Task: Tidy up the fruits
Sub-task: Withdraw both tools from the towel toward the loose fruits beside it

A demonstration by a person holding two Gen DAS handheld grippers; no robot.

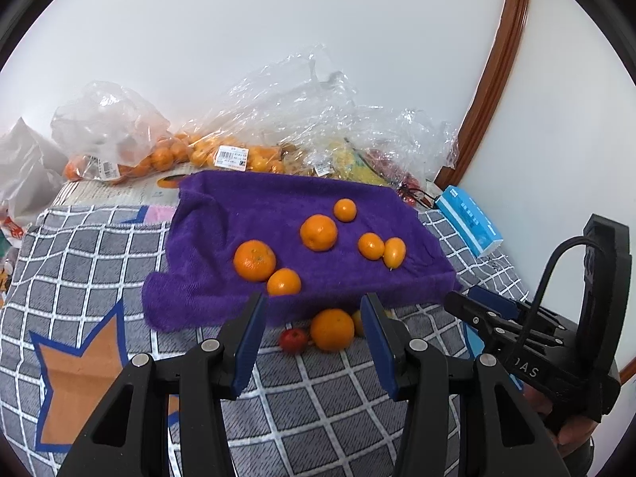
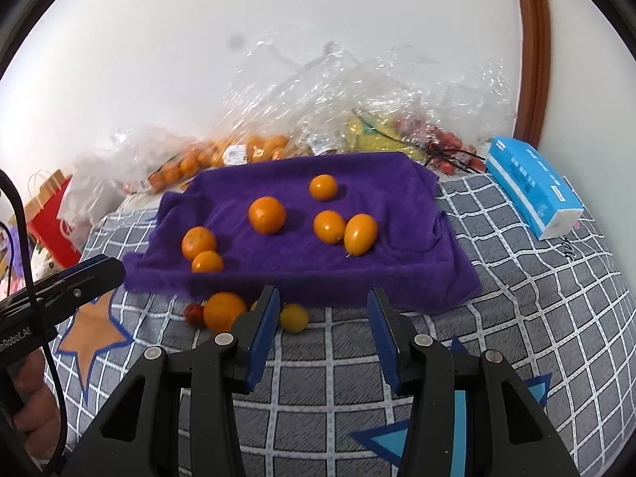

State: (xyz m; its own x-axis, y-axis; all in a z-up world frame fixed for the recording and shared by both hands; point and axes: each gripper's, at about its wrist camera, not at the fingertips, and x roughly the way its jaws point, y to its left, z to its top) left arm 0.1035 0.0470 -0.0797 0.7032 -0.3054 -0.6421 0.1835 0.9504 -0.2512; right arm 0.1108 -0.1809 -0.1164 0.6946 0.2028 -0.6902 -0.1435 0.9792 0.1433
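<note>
**Fruit Scattered, Both Grippers Empty**

Spread over a checked blanket (image 2: 516, 298), a purple towel (image 1: 246, 206) carrying six orange fruits, among them a large orange (image 1: 254, 260) and an oval kumquat (image 2: 359, 233). Just off the towel's near edge, another orange (image 1: 332, 330), a small red fruit (image 1: 293, 340) and a yellow fruit (image 2: 294, 317). Left gripper (image 1: 314, 338) and right gripper (image 2: 324, 334) hovering nearby, jaws spread wide, holding nothing. Bagged fruit (image 1: 167, 155) piled behind; blue tissue pack (image 2: 532, 194) at right.

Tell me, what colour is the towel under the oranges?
The towel is deep purple, plain with no pattern; the right wrist view shows it best.
</note>
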